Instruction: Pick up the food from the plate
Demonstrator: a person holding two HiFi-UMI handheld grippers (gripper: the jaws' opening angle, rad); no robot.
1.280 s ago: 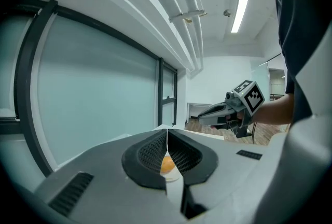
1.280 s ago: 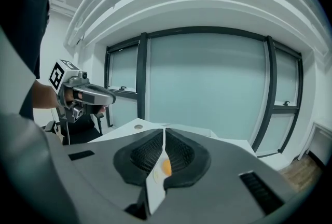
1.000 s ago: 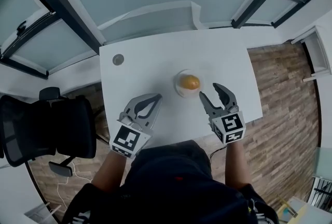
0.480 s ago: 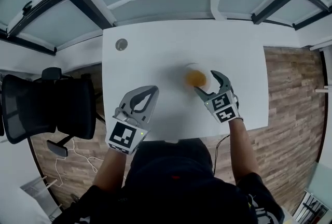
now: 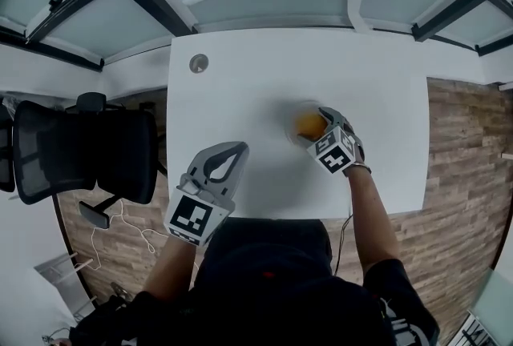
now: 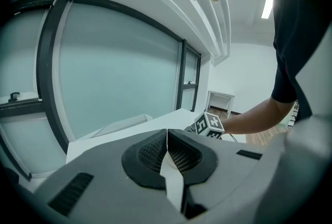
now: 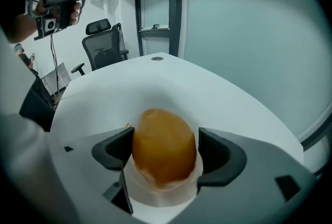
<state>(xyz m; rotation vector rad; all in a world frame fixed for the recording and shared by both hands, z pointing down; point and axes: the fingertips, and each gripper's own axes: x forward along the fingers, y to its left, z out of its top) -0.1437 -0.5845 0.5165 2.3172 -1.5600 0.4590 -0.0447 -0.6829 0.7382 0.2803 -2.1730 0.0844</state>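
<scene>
Right tongs (image 7: 164, 151) are closed to the width of the food (image 7: 164, 140), 1 dark pad against each flank of the orange, egg-shaped lump, which sits on the small white plate (image 7: 158, 198) right of centre on the white table (image 5: 240, 96). Left tongs (image 5: 228, 152) are pressed together with nothing between them, hanging at the table's near edge, lower left of the plate and well apart from it. A small round disc (image 5: 199, 62) lies at the table's upper left corner, and 1 black office chair (image 5: 80, 148) stands at the left of the frame.
</scene>
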